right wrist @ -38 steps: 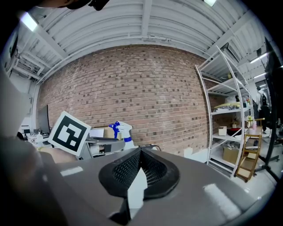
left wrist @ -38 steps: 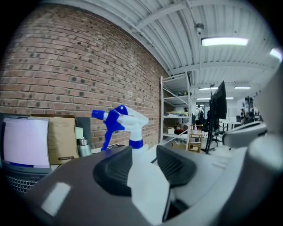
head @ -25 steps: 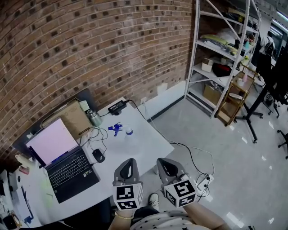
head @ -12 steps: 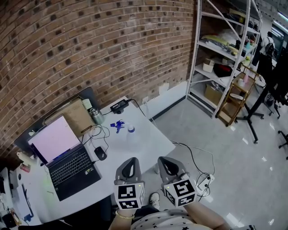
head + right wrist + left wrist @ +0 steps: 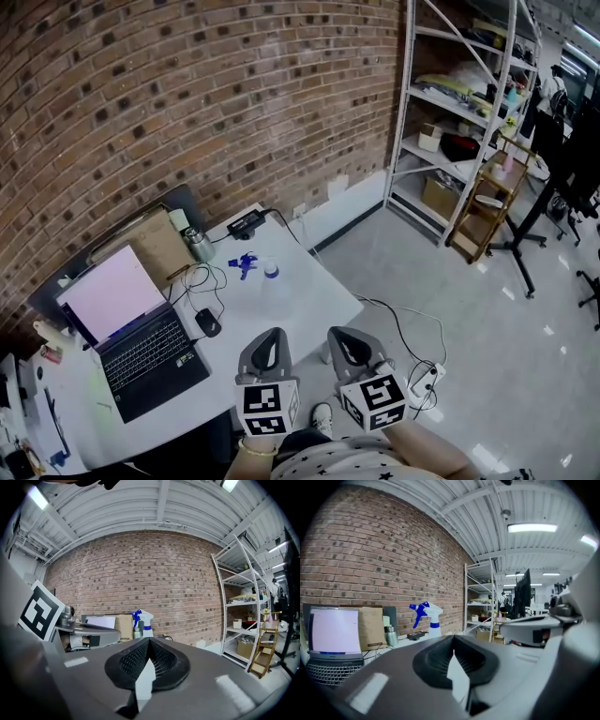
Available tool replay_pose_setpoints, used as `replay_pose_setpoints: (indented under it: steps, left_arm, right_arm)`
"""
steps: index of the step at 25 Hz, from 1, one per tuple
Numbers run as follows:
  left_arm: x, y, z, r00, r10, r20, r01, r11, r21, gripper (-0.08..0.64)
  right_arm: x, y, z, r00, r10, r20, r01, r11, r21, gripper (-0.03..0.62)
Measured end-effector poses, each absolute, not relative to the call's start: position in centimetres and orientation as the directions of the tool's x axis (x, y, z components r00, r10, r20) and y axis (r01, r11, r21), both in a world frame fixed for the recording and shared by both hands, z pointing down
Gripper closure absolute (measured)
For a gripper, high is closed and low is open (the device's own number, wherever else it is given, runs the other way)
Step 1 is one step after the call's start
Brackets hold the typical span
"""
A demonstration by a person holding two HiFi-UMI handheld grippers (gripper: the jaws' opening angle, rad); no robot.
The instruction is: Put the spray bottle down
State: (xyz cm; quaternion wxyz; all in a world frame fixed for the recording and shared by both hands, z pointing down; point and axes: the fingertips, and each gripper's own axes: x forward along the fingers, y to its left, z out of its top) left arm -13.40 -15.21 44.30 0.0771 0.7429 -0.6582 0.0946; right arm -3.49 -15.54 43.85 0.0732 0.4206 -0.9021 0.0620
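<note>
The spray bottle point(image 5: 268, 277), clear with a white head and blue trigger, stands upright on the white table point(image 5: 309, 309), with nothing touching it. It also shows far ahead in the left gripper view point(image 5: 431, 616) and the right gripper view point(image 5: 144, 619). My left gripper point(image 5: 272, 341) and right gripper point(image 5: 341, 339) hang side by side at the table's near edge, close to my body and well short of the bottle. Both are shut, their pads meeting with nothing between them point(image 5: 453, 641) point(image 5: 149, 644).
An open laptop point(image 5: 131, 328), a mouse point(image 5: 204, 323) with cables, a metal flask point(image 5: 197, 246), a brown cardboard piece point(image 5: 157, 246) and a power adapter point(image 5: 246, 223) share the table. The brick wall is behind it. A metal shelf rack point(image 5: 469, 122) and a power strip point(image 5: 424, 380) are on the right.
</note>
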Motion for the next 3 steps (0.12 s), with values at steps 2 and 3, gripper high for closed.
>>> replay_pose_setpoints:
  steps: [2,3]
  left_arm:
    - [-13.46,-15.16,44.33,0.114,-0.964,0.242,-0.993,-0.121,-0.015,0.552]
    - [-13.48,-15.14,44.35,0.112,-0.964,0.243,-0.993,-0.12,-0.016,0.552]
  right_arm:
    - [-3.47,-15.52,43.81,-0.634,-0.751,0.184,-0.769,0.637,-0.05,0.594]
    - [-3.46,-15.51,43.78,-0.634,-0.751,0.183,-0.769,0.637,-0.049,0.594]
